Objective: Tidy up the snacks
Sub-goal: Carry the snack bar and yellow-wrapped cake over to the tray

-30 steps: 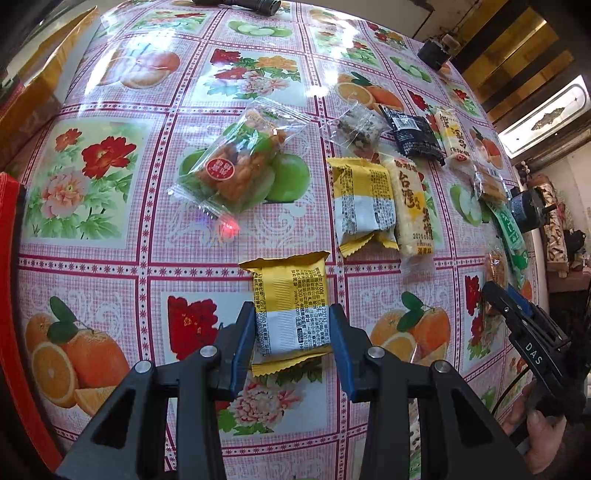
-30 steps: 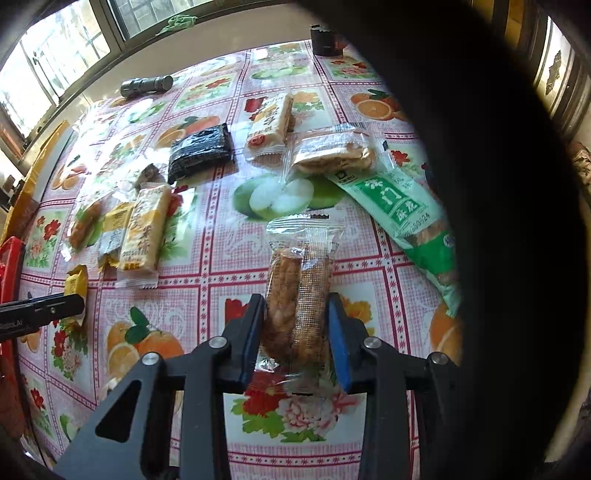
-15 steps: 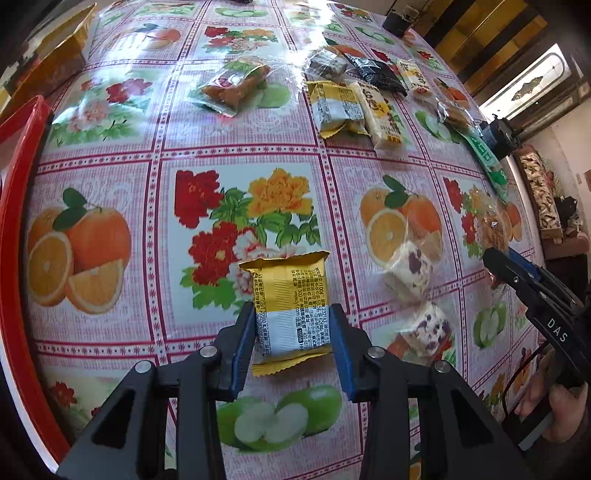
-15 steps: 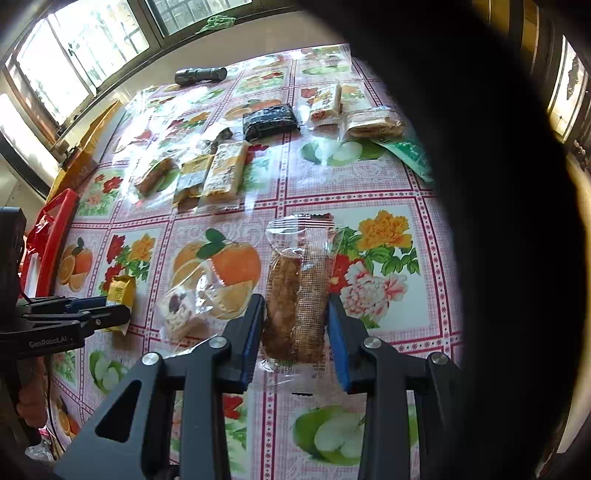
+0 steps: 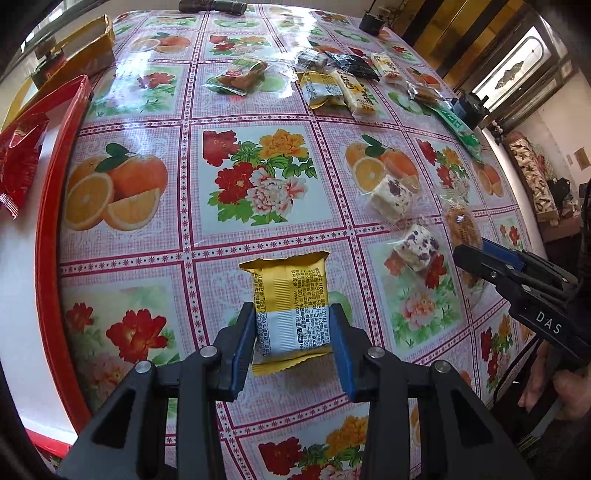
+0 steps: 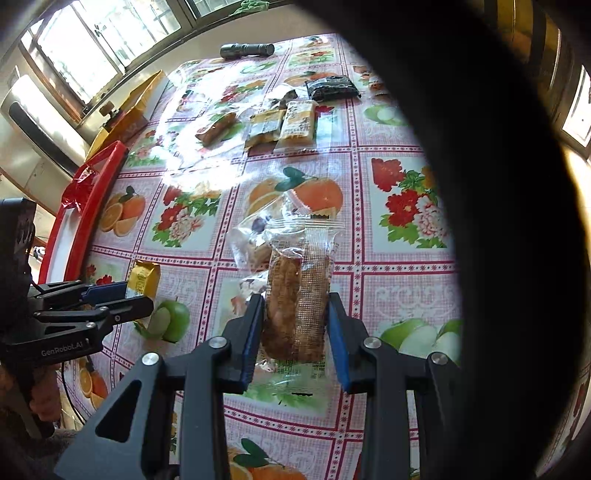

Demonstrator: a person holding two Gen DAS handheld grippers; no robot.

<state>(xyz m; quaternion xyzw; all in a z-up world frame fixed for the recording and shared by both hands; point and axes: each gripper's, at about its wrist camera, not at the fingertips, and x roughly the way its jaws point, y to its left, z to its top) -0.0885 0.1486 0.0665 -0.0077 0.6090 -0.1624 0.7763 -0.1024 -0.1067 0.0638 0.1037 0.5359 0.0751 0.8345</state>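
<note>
Left gripper (image 5: 292,326) clamping yellow snack packet (image 5: 289,311), right gripper (image 6: 295,325) clamping clear-wrapped biscuit pack (image 6: 297,295)

place: a home, I'd say | counter (image 5: 184,122) wears a fruit-and-flower oilcloth | sunlit windows (image 6: 110,33) beyond it | carved wooden furniture with patterned cushion (image 5: 532,177) at the side | wrapped snacks (image 5: 332,88) lie loose before me

Two steep wrist views, shared tablecloth (image 5: 258,110)
</note>
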